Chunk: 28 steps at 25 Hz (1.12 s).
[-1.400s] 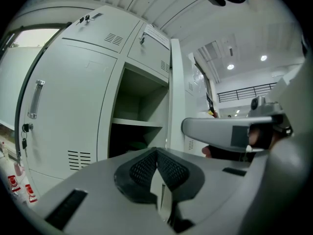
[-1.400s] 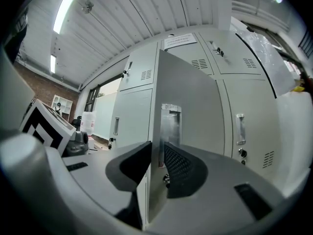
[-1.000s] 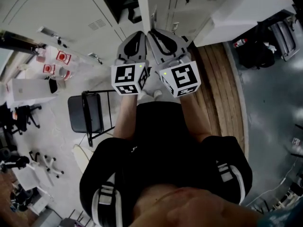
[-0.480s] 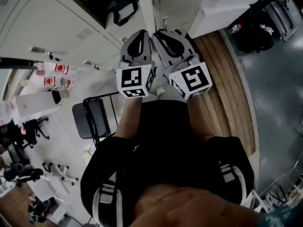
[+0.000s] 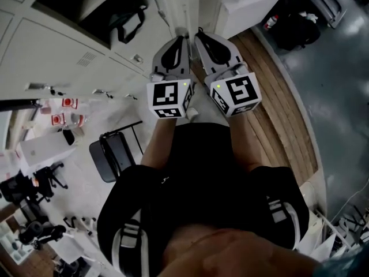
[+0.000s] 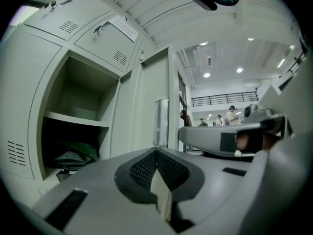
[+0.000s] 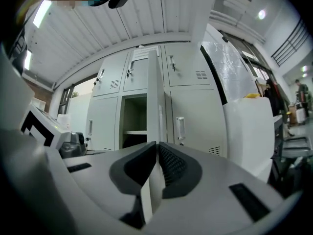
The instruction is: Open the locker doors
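Swinging both tools along the locker bank: in the head view the open locker compartment [image 5: 86, 7] with the dark bag [image 5: 131, 21] in it now sits further toward the upper left than a second ago, and the pair of tools points at the upright edge beside it. The left tool [image 5: 180, 38] and right tool [image 5: 200, 37] are side by side, level, touching nothing. Right tool jaws have just been closing and now meet at the tips with nothing between them; left tool jaws are also together and empty. My read: one door is already open, more are left, and this is a carry over to the next one. The closed door [image 7: 198, 121] with a small upright handle [image 7: 180, 128] stands straight ahead of the right tool, just right of the open bay; the upper doors [image 7: 182, 65] above it are also shut. Closed jaws would need to open before taking that handle. Lockers are pale grey painted sheet metal, flat panels, slotted vents [image 7: 201, 75], and a plain shelf [image 6: 73, 119] inside. Tool shells are smooth grey plastic with black ribbed pads; each marker cube [image 5: 169, 98] is white with black squares. Floor: pale speckled at left, a curved strip of wooden planks [image 5: 279, 103], then smooth grey. A black folding chair [image 5: 109, 153] stands well apart on the left.
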{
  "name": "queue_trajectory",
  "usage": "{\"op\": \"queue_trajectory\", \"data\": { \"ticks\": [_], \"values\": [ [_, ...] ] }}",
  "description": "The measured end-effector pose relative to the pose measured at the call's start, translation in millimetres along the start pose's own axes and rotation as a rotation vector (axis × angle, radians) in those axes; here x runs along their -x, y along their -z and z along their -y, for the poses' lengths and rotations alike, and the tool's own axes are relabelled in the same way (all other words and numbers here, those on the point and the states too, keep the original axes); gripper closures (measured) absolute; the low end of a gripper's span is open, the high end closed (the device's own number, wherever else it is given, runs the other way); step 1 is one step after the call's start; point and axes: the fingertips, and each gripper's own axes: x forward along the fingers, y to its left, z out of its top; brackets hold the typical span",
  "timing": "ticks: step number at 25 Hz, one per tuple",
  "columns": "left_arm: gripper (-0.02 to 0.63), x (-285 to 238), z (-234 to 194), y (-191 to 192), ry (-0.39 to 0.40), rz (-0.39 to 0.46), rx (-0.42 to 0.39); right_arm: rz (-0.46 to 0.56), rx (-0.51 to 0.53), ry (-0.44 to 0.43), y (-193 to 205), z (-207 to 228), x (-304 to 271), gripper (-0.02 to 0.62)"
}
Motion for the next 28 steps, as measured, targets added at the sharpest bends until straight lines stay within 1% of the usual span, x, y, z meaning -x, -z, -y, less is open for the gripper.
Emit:
{"op": "queue_trajectory", "data": {
  "ticks": [4, 9, 12, 13, 14, 17, 21, 24, 28],
  "values": [
    [0.597, -7.0, 14.0, 0.7, 0.034, -0.003, 0.001, 0.008, -0.005, 0.033, 0.7, 11.7, 3.3, 0.566],
    [0.597, -7.6, 24.2, -0.5, 0.063, -0.003, -0.012, -0.015, 0.018, 0.078, 3.7, 18.4, 6.0, 0.577],
    [0.597, -4.4, 23.1, 1.4, 0.067, -0.01, -0.003, -0.034, 0.077, 0.126, 3.4, 20.3, 9.8, 0.577],
    [0.597, -3.5, 21.0, 2.3, 0.062, -0.013, 0.002, -0.033, 0.096, 0.127, 1.0, 18.8, 10.9, 0.577],
    [0.597, -2.5, 18.2, 3.5, 0.056, -0.016, 0.008, -0.023, 0.098, 0.113, -2.7, 15.4, 11.5, 0.577],
    [0.597, 1.1, 7.2, 9.1, 0.029, -0.025, 0.024, 0.022, 0.048, 0.042, -9.2, 1.9, 8.3, 0.577],
    [0.597, 13.2, -13.9, 16.6, -0.026, -0.032, 0.033, -0.014, 0.018, -0.009, 10.7, -15.2, -7.1, 0.577],
    [0.597, 31.0, -40.3, 24.4, -0.103, -0.044, 0.036, -0.045, -0.013, -0.075, 22.0, -35.6, -24.0, 0.577],
    [0.597, 58.5, -81.5, 30.0, -0.223, -0.041, 0.044, -0.048, -0.017, -0.177, 31.5, -68.9, -45.2, 0.577]
  ]
}}
